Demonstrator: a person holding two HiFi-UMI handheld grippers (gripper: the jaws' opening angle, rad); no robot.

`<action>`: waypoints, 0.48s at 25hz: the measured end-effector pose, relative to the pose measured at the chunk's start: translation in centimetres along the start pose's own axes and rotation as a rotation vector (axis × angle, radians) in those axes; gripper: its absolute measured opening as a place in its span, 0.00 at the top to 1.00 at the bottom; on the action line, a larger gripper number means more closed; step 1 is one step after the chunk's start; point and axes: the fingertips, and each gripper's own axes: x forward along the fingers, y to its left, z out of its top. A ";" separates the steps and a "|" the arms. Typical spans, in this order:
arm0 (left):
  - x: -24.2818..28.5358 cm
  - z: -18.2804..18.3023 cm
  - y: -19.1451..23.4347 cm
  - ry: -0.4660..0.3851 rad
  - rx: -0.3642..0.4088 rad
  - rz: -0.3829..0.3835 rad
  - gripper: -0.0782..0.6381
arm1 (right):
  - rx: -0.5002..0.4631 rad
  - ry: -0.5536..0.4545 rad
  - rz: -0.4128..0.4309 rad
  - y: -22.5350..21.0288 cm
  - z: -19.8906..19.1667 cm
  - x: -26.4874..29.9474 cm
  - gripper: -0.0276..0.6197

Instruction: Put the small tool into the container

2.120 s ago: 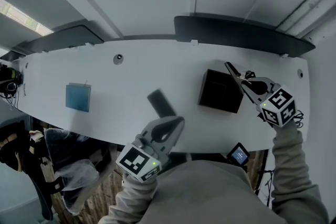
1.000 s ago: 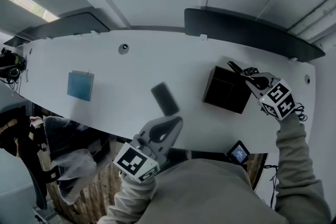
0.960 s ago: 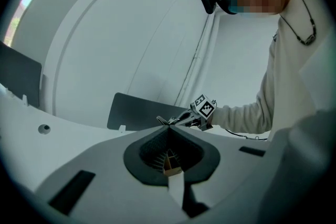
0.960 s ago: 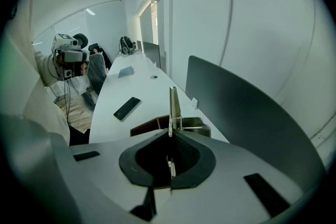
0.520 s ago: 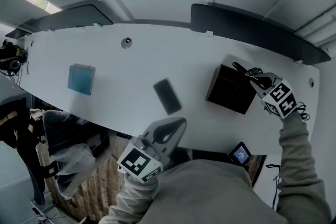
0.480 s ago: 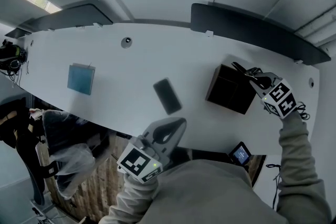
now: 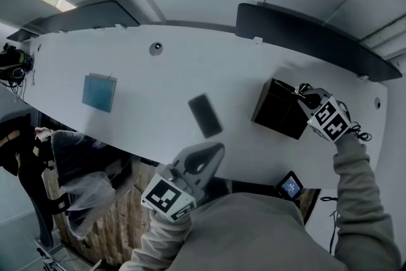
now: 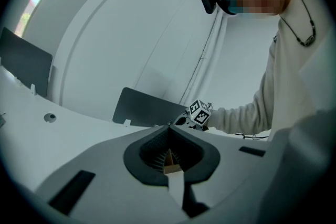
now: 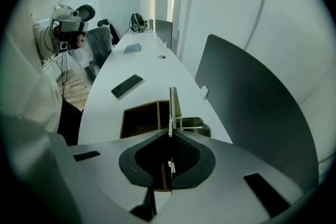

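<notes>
A dark open-topped container point(image 7: 276, 112) with a divider stands on the white table point(image 7: 190, 70) at the right. My right gripper point(image 7: 301, 92) hovers over its far right edge, shut on a small metal tool point(image 9: 173, 104). In the right gripper view the tool sticks out past the jaws as a thin upright strip, above the container point(image 9: 137, 119). My left gripper point(image 7: 206, 158) is held at the table's near edge, shut with nothing in it. In the left gripper view its jaws meet at the tips point(image 8: 169, 127).
A dark phone point(image 7: 205, 115) lies flat mid-table, left of the container. A blue pad point(image 7: 98, 92) sits further left. A dark screen panel point(image 7: 304, 35) runs along the table's back. A small lit device point(image 7: 290, 186) is below the near edge.
My right gripper has come lower and nearer to the container's right side, with the tool still in its jaws. The left gripper has stayed in place.
</notes>
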 end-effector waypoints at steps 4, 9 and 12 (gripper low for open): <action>0.0 0.3 0.1 -0.006 0.009 -0.003 0.89 | -0.020 0.024 0.002 0.4 -0.4 0.6 0.92; -0.4 0.9 0.7 -0.006 0.017 0.003 0.89 | -0.060 0.057 0.008 0.2 -0.8 1.2 0.92; -0.6 0.6 0.6 -0.001 0.016 0.002 0.89 | -0.079 0.085 0.009 0.3 -1.1 1.6 0.92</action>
